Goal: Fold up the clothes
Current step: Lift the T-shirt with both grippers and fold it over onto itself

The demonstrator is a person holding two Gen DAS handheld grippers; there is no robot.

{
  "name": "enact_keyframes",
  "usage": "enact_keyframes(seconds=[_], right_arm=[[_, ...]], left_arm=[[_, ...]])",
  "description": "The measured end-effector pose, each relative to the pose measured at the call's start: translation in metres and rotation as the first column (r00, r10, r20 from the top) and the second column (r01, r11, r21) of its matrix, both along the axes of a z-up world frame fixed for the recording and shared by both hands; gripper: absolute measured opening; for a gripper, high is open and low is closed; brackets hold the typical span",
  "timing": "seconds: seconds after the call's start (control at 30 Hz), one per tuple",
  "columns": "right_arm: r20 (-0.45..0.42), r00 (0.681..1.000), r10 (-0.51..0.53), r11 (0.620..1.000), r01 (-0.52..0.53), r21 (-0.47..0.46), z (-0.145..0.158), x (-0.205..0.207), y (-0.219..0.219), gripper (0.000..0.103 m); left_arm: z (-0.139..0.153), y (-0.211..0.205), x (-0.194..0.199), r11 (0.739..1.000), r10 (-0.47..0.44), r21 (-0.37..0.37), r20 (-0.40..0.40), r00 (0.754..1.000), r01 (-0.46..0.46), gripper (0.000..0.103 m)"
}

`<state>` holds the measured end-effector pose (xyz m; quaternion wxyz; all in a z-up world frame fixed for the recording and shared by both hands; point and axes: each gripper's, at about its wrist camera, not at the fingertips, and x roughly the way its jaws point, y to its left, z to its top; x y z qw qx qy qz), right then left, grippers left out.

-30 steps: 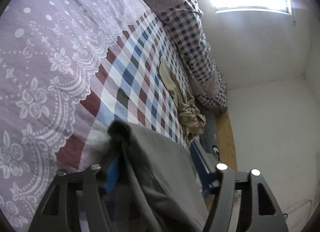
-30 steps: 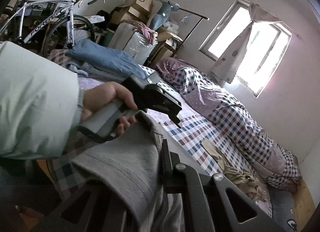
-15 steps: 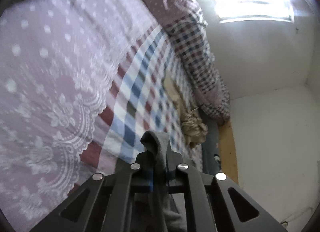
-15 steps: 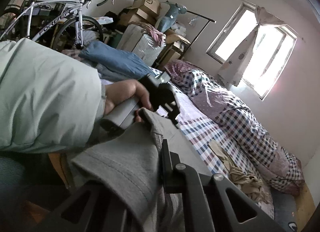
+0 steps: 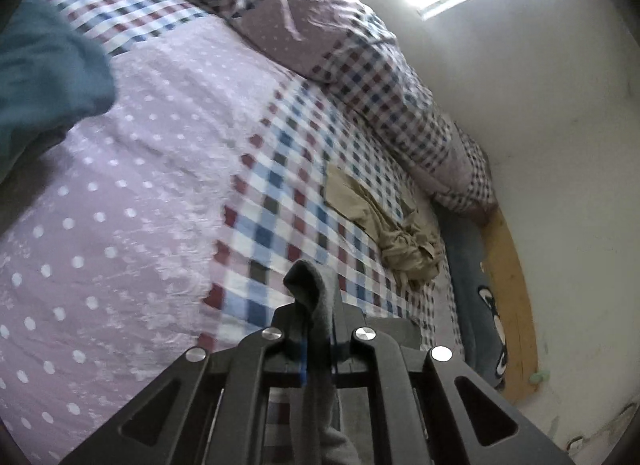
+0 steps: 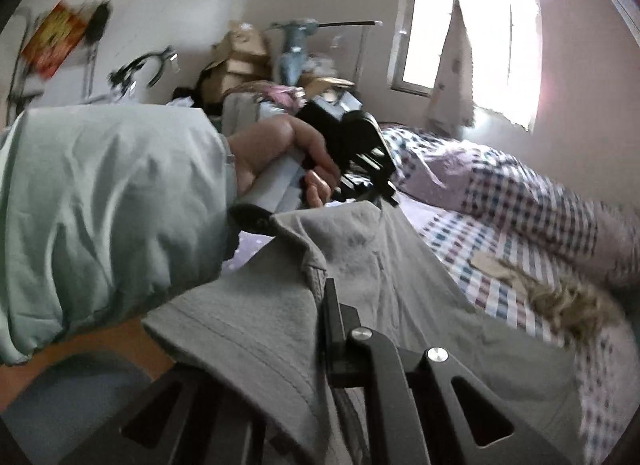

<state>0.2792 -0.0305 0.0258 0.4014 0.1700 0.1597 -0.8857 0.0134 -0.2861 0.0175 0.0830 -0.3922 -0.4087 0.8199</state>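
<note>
Left gripper (image 5: 316, 329): black two-finger unit, jaws drawn together on a bunched corner of the grey knit garment (image 5: 310, 285), which rises above the fingertips and hangs down between the fingers. Right gripper (image 6: 320, 329): the garment's ribbed hem is draped across it, covering the left finger; the right finger (image 6: 334, 317) presses against the fabric, so it appears clamped on the cloth. The garment is held in the air above the bed (image 5: 132, 193), stretched between the two grippers; in the right wrist view it spreads as a broad grey sheet (image 6: 400, 285). A hand (image 6: 288, 157) with a pale green sleeve (image 6: 108, 205) grips the left tool's handle. On the bed: lilac dotted cover with lace pattern, adjoining checked sheet (image 5: 288, 193), a crumpled tan garment (image 5: 400, 241) well apart from the grey one, a rolled checked quilt (image 5: 384, 81) along the wall side, and a blue cloth (image 5: 48, 69) at the far left. Both views are somewhat blurred
</note>
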Motion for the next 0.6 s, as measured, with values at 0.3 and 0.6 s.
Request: enact_keyframes(seconds=[0.3, 0.6], right_arm=[[0.084, 0.981, -0.173, 0.976, 0.182, -0.117, 0.011, -0.018, 0.075, 0.003], [0.164, 0.941, -0.297, 0.937, 0.32, -0.14, 0.005, -0.031, 0.15, 0.003]], left_arm=[[0.038, 0.08, -0.035, 0.996, -0.085, -0.013, 0.007, 0.996, 0.086, 0.006], [0.029, 0.158, -0.065, 0.996, -0.085, 0.027, 0.044, 0.995, 0.084, 0.006]])
